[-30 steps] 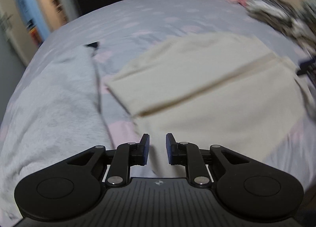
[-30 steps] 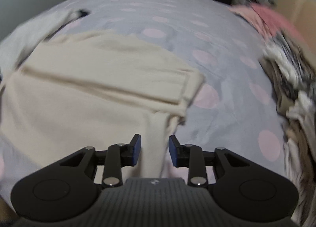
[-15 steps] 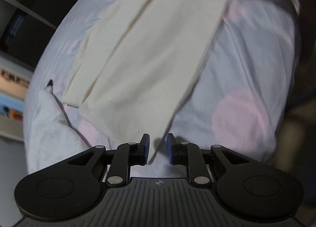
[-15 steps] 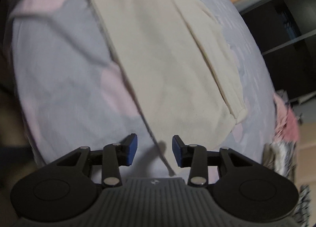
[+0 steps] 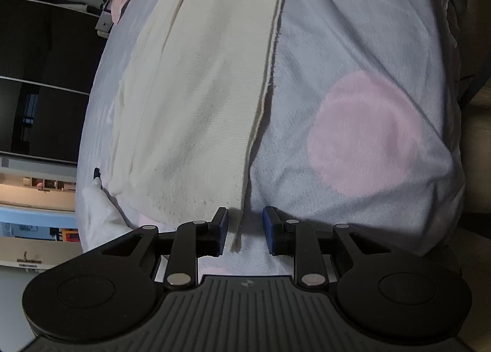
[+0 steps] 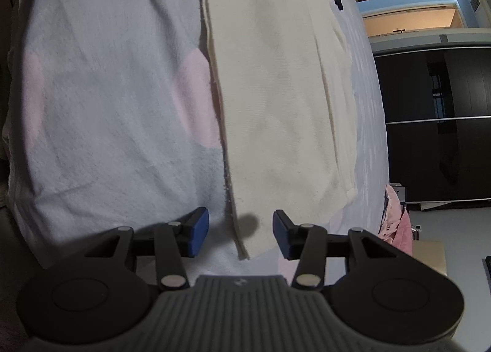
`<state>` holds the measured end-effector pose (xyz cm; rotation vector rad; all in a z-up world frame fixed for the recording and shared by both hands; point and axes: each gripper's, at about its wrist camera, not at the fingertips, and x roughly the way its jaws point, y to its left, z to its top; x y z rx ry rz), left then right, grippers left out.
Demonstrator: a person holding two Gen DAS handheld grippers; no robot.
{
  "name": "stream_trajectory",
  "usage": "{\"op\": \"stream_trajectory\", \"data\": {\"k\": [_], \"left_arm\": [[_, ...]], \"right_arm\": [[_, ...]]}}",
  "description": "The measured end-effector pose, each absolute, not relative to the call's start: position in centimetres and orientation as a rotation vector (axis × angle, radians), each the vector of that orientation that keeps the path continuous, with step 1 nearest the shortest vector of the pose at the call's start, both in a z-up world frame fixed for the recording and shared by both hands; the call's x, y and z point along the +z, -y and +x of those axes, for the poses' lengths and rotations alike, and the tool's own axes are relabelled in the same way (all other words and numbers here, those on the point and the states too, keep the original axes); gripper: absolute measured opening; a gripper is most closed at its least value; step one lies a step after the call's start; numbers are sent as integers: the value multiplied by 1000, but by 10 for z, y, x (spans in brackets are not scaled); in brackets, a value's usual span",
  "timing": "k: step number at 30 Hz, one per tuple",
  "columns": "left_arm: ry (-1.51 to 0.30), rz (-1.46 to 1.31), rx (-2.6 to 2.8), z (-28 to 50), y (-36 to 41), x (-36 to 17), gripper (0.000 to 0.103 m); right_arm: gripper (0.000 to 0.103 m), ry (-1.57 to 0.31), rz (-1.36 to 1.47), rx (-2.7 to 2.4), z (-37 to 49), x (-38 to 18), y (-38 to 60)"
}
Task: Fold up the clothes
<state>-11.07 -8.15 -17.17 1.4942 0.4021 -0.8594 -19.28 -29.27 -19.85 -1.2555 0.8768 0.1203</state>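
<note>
Where it lies, the cream garment (image 5: pixel 196 100) seems folded.

We see both views dim and indoor, with soft, even light on the bedding (image 5: pixel 353 45) and no glare. The cream cloth (image 5: pixel 199 76) is the brightest surface, and its weave shows sharply near the middle of each frame. The brightest patch is the lit doorway (image 6: pixel 411 17) at the upper right of the right view; the dark cabinet (image 6: pixel 435 125) beside it is almost black. A small soft shadow (image 6: pixel 248 223) lies on the cloth between the right gripper's (image 6: pixel 241 234) pads. Fisheye bending curves the bed's edges strongly, and the corners fall off into dark vignette. We see no motion blur; detail softens only toward the rims.
</note>
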Motion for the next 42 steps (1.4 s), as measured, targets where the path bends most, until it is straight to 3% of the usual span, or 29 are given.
{"op": "stream_trajectory", "data": {"k": [26, 29, 31, 33, 35, 42], "left_arm": [[-252, 1529, -761, -108, 88, -190, 21], [-229, 1529, -752, -107, 90, -190, 20], [-226, 1523, -746, -107, 92, -188, 17], [-236, 1502, -742, -105, 93, -183, 16], [-261, 1465, -748, -104, 93, -174, 10], [-311, 1241, -736, -100, 89, -120, 5]], "right_arm": [[47, -769, -1481, 74, -204, -220, 286], [40, -766, -1495, 73, -204, -221, 287], [20, -770, -1512, 76, -204, -223, 286], [11, -771, -1524, 75, -206, -223, 287], [10, -773, -1522, 71, -207, -221, 288], [5, -731, -1418, -5, -213, -179, 290]]}}
